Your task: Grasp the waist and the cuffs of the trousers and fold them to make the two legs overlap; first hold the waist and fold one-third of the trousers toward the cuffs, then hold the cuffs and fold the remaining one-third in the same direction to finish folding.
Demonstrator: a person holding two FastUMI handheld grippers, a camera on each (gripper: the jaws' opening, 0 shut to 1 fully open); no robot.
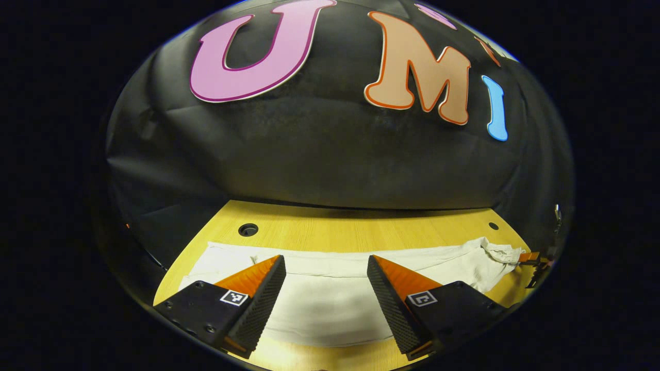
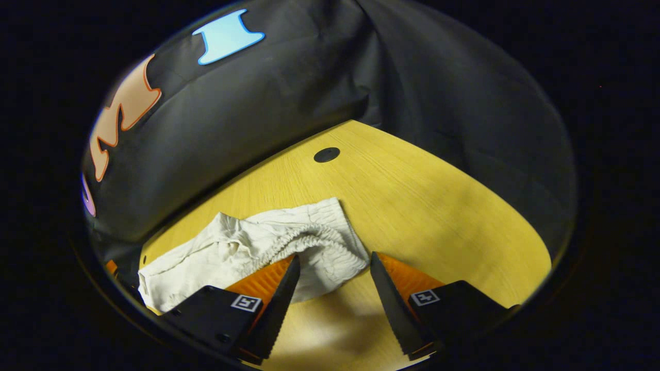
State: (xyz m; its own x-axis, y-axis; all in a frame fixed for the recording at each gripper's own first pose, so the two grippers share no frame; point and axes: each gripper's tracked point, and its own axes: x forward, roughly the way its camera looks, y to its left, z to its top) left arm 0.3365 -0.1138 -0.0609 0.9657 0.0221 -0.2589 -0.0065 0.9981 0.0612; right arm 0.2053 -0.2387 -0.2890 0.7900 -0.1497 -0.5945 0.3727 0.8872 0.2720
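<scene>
Yellow wood-grain laminate forms the table (image 1: 330, 234), the largest surface we see; in the left gripper view it fills the band from 9 o'clock to 3 o'clock below the black cloth wall (image 1: 319, 154), and in the right gripper view it spreads from the centre toward 4 o'clock. We note two round dark holes in the top near its far edge: one (image 1: 248, 230) at about 10 o'clock of the garment in the left gripper view, and a second (image 2: 327, 154) at 12 o'clock of the waist in the right gripper view.

The trousers (image 1: 330, 288) are off-white, soft and creased. In the left gripper view they lie flat on the table as a long strip running from 9 o'clock to 3 o'clock, smooth in the middle, bunched and wrinkled at the 3 o'clock end. In the right gripper view we see the gathered, ribbed elastic waist (image 2: 314, 242) at the centre, with the rest of the cloth crumpled away toward 8 o'clock.

The left gripper (image 1: 326, 265) sits over the middle of the strip, its fingers spread wide with cloth visible between them and nothing clamped. The right gripper (image 2: 334, 263) is also spread apart; its finger on the 9 o'clock side overlaps the waist hem, the other lies over bare table. We cannot tell whether either touches the fabric.
</scene>
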